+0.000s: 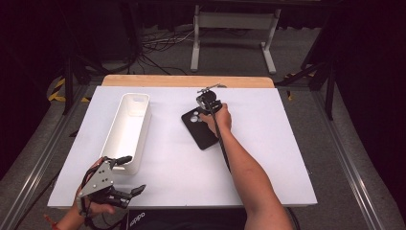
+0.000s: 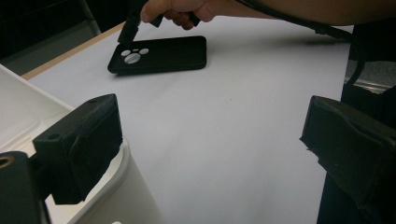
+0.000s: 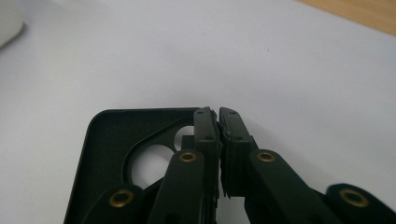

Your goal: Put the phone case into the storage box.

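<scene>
The black rubbery phone case with round camera cut-outs is found flat at the white table's centre, at one o'clock from the white oblong plastic bin. The right gripper is clamped on its thin top edge wall. The left gripper is held apart, unladen. Slippage is judged likely on lifting, the purchase being narrow and the wall pliable.

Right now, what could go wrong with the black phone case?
The right gripper is shut on just the thin edge of the case near the camera holes, so the case might slip or swing when lifted. The bin stands far off to the left, so the case could drop on the way. The open left gripper sits by the bin and might bump it.
</scene>
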Motion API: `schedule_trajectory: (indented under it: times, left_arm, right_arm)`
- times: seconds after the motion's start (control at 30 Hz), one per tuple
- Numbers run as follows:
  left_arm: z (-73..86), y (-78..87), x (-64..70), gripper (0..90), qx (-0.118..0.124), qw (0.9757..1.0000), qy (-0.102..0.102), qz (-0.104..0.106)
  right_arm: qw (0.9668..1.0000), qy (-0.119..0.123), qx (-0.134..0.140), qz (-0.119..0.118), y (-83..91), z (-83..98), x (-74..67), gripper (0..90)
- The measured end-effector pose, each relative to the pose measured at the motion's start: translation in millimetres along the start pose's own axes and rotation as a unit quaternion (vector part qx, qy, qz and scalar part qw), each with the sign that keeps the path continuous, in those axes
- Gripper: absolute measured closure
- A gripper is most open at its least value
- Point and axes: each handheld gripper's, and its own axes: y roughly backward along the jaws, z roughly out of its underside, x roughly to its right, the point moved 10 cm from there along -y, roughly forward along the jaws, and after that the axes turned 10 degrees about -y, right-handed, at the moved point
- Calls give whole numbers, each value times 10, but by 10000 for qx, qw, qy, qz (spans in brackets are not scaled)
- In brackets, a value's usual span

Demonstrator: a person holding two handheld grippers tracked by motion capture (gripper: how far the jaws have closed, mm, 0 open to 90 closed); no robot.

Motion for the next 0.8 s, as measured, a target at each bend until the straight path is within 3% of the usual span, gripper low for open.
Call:
schedule_trajectory:
  times: [0.23, 0.33, 0.5, 0.8]
  left_arm:
    - [-81, -38, -1, 62, 70, 10000, 30, -57]
    - [-97, -45, 13, 63, 56, 10000, 24, -28]
    - [-107, -50, 15, 63, 46, 10000, 30, 0]
    - [-235, -51, -58, 67, 219, 9997, 118, -74]
  right_arm:
    - [9989, 116, 448, -44, 277, -53, -96, 900]
    - [9986, 234, 478, -37, 321, -47, -117, 900]
    - [9978, 221, 610, -97, 384, -43, -135, 900]
    - [9924, 549, 1075, -251, 710, -42, -306, 900]
